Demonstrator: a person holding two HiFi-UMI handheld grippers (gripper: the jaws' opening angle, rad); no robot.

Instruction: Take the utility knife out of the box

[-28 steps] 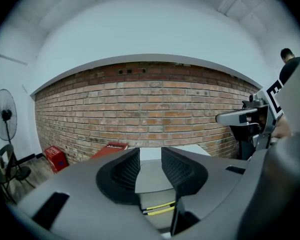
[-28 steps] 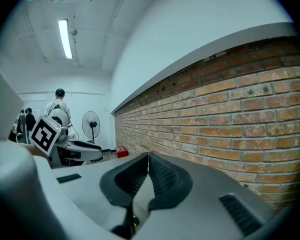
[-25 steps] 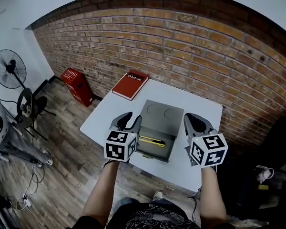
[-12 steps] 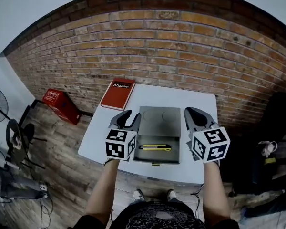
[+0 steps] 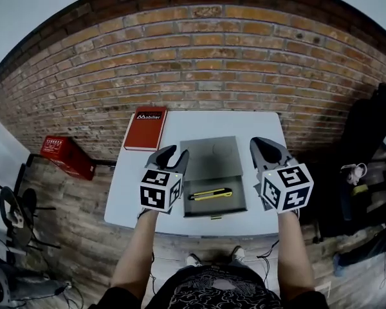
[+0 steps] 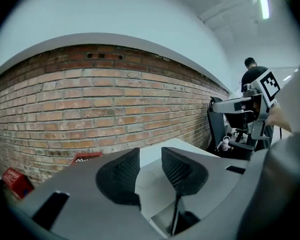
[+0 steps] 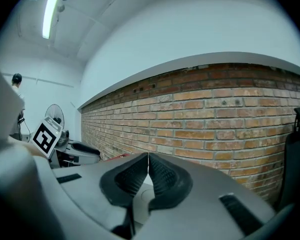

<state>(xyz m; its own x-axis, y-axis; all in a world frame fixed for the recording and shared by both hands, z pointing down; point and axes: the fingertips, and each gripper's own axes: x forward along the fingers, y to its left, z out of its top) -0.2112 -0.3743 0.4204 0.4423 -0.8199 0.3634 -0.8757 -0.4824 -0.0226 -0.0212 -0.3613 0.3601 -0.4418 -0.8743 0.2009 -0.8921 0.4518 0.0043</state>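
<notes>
A yellow utility knife (image 5: 210,194) lies flat in the tray of an open grey box (image 5: 222,206) on the white table (image 5: 180,124). The box's lid (image 5: 212,156) lies folded back toward the brick wall. My left gripper (image 5: 172,154) hovers just left of the box, open, with nothing between its fingers; in the left gripper view (image 6: 150,156) the lid (image 6: 152,176) shows through the gap. My right gripper (image 5: 260,148) hovers at the box's right side, shut and empty, its pads meeting in the right gripper view (image 7: 148,159). Neither gripper touches the knife.
A red book (image 5: 146,128) lies at the table's far left corner, against the brick wall (image 5: 206,69). A red crate (image 5: 62,156) sits on the wooden floor to the left. A dark chair (image 5: 367,140) and cables stand to the right. A person (image 6: 251,71) stands far off.
The head view has swung round to face the wall squarely. The left gripper has shifted a little beside the box. The knife lies in the tray as before.
</notes>
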